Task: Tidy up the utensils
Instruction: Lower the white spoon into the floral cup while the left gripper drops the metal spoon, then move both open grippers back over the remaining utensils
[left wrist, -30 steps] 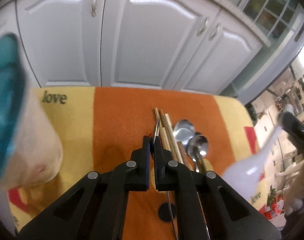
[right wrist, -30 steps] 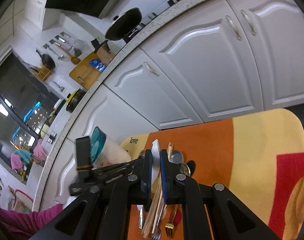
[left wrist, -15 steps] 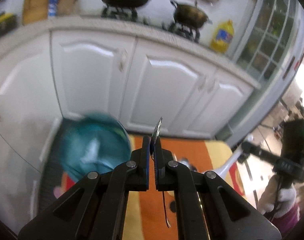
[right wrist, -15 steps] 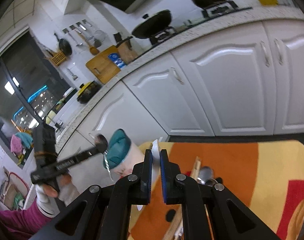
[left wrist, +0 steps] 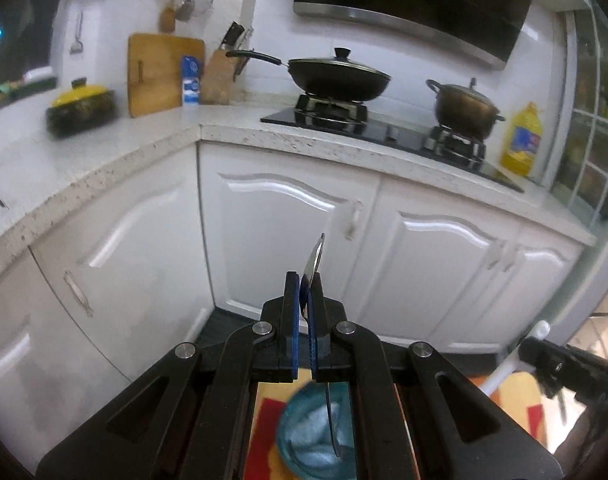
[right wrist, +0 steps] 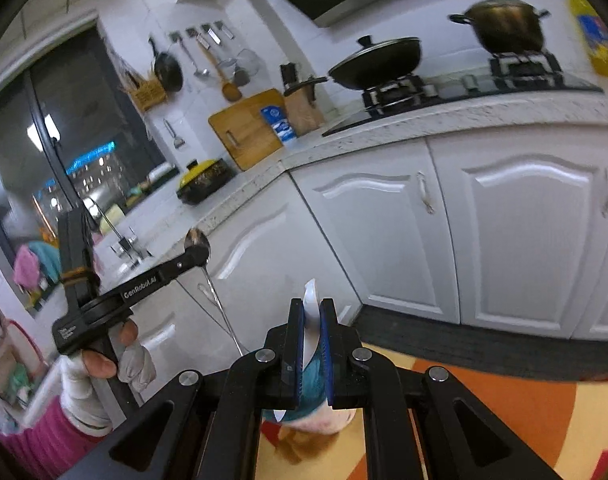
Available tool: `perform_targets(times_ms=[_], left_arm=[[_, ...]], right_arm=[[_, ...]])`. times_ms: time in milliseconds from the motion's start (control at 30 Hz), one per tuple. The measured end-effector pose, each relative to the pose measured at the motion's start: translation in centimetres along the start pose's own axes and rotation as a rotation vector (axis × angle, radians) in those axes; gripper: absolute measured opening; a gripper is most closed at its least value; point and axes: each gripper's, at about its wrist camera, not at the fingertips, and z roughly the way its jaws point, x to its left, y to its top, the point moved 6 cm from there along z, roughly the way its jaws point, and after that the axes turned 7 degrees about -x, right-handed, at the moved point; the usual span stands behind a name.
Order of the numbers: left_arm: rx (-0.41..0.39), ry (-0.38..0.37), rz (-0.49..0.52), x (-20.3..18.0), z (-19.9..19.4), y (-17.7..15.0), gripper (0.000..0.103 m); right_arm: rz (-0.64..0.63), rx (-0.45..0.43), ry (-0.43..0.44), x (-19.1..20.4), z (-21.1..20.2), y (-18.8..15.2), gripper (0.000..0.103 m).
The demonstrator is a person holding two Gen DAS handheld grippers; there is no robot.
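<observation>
My left gripper (left wrist: 304, 300) is shut on a metal spoon (left wrist: 314, 258). The spoon's bowl sticks up above the fingers and its handle hangs down over a teal-rimmed cup (left wrist: 316, 440) below. In the right wrist view the left gripper (right wrist: 192, 254) holds the spoon (right wrist: 214, 280) high at the left, above the cup (right wrist: 312, 412). My right gripper (right wrist: 312, 320) is shut on a white ceramic spoon (right wrist: 310, 308), its handle reaching down toward the cup. The white spoon also shows at the right in the left wrist view (left wrist: 512, 360).
The cup stands on an orange, yellow and red cloth (right wrist: 504, 408). White cabinet doors (left wrist: 284, 232) and a speckled counter (left wrist: 144, 160) with stove, wok (left wrist: 336, 76) and pot stand behind. A dark floor mat (right wrist: 484, 344) lies at the cabinet base.
Both grippers have lifted from the utensil pile on the cloth and tilted up. The left gripper carried the metal spoon left over the cup; the right brought the white spoon above the cup.
</observation>
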Motion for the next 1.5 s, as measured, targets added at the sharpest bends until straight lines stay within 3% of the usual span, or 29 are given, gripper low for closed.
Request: perform_targets(times_ms=[100, 200, 567, 633, 667, 700, 767, 1067, 1500], left_arm=[[-0.024, 0.051, 0.043, 0.2, 1.5, -0.7, 0.002], [-0.003, 0.056, 0.057, 0.1, 2.7, -2.4, 0.002], [0.122, 0.063, 0.063, 0.4, 5.1, -8.5, 0.002], [0.139, 0.056, 0.053, 0.4, 5.0, -8.9, 0.002], [0.144, 0.051, 0.046, 0.4, 4.9, -8.9, 0.005], [0.150, 0.043, 0.039, 0.3, 4.8, -9.0, 0.008], [0.150, 0.037, 0.027, 0.3, 4.5, -9.0, 0.023], [0.159, 0.008, -0.015, 0.0, 1.9, -9.0, 0.041], [0.111, -0.026, 0.057, -3.9, -3.8, -9.9, 0.046]], right_arm=[[-0.079, 0.039, -0.052, 0.9, 2.8, -0.7, 0.007], [-0.131, 0.093, -0.079, 1.0, 5.3, -2.4, 0.007], [-0.112, 0.242, -0.075, -0.9, 10.1, -7.3, 0.008], [-0.105, 0.238, -0.064, -0.8, 9.9, -7.5, 0.009], [-0.090, 0.243, -0.056, -1.0, 9.8, -7.5, 0.018], [-0.062, 0.250, -0.054, -1.3, 9.6, -7.5, 0.038], [-0.031, 0.229, -0.045, -1.7, 8.9, -7.3, 0.049], [-0.044, 0.220, -0.070, -1.5, 6.1, -7.7, 0.049], [-0.051, 0.160, -0.188, -2.5, -0.4, -8.4, 0.055]])
